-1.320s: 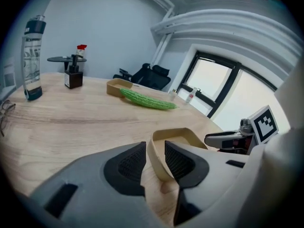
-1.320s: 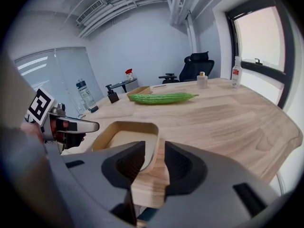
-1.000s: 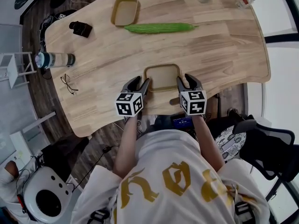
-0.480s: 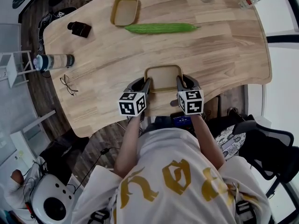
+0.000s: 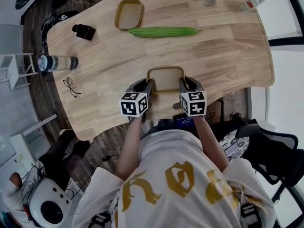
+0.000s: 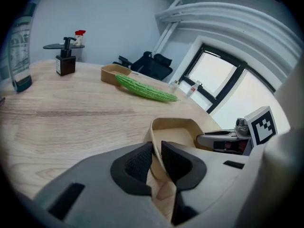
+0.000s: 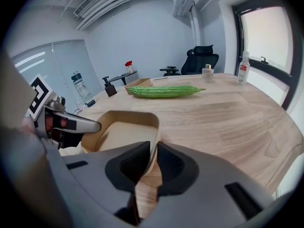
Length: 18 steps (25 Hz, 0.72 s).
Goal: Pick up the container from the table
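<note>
Container (image 5: 165, 80) is set between 2 grippers | left gripper (image 5: 148, 85) being closed on its left wall | right gripper (image 5: 182, 83) being closed on its right wall

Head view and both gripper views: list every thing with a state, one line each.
near container: empty, resting on table
left claw: closing on the near container's left wall
right claw: closing on its right wall
far container: empty, untouched
water bottle: upright

Bottle (image 6: 20, 51) half beyond the left gripper view's edge
</note>
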### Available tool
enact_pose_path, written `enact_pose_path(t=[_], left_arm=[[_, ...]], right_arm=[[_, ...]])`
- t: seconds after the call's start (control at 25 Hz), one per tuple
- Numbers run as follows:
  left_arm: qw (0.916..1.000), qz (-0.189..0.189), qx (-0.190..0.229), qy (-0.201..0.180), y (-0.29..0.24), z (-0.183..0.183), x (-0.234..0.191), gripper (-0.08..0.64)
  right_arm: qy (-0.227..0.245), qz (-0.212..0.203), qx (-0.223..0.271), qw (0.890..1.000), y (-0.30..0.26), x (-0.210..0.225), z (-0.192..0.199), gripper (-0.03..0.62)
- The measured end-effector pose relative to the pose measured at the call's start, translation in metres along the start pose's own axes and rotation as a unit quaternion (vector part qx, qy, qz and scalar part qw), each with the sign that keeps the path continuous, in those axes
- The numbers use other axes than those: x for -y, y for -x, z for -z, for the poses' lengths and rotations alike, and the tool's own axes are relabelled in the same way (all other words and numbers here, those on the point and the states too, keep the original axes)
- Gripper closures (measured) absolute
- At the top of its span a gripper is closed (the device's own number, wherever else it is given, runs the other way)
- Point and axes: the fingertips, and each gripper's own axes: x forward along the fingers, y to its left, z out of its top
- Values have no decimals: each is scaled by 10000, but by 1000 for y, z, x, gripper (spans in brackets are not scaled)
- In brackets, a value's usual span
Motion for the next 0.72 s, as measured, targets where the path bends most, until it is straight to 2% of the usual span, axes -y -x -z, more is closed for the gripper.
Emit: enact_pose_path(t=[0.72], left_arm=[[9965, 221, 780, -192, 51, -36, 35, 499]], right_arm=[[328, 129, 723, 9968, 61, -13, -43, 545]])
